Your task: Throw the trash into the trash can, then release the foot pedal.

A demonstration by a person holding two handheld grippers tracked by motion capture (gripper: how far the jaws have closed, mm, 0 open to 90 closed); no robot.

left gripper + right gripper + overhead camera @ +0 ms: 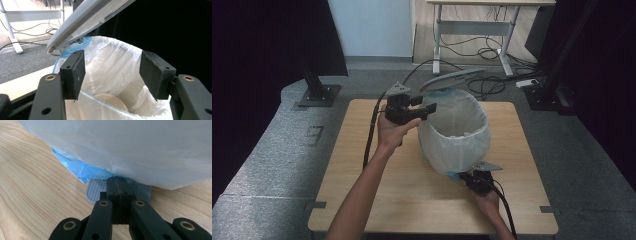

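Note:
A pedal bin (pixel 455 132) lined with a white plastic bag (pixel 112 62) stands on the wooden table (pixel 377 200); its grey lid (pixel 452 79) (pixel 82 20) is tipped up. A blue liner (pixel 85 170) shows under the white bag. My left gripper (pixel 424 106) (pixel 112 72) is open at the bin's left rim, with the bag's edge between its jaws but not clamped. A pale round object (pixel 110 100) lies inside the bin. My right gripper (pixel 469 176) (pixel 120 182) is shut, its tips resting on the grey ribbed pedal (pixel 96 190) at the bin's foot.
Beyond the table stand a white-framed desk (pixel 477 25) with loose cables on the floor, a black stand base (pixel 317 95) at the left and another (pixel 542 95) at the right. Dark curtains close both sides.

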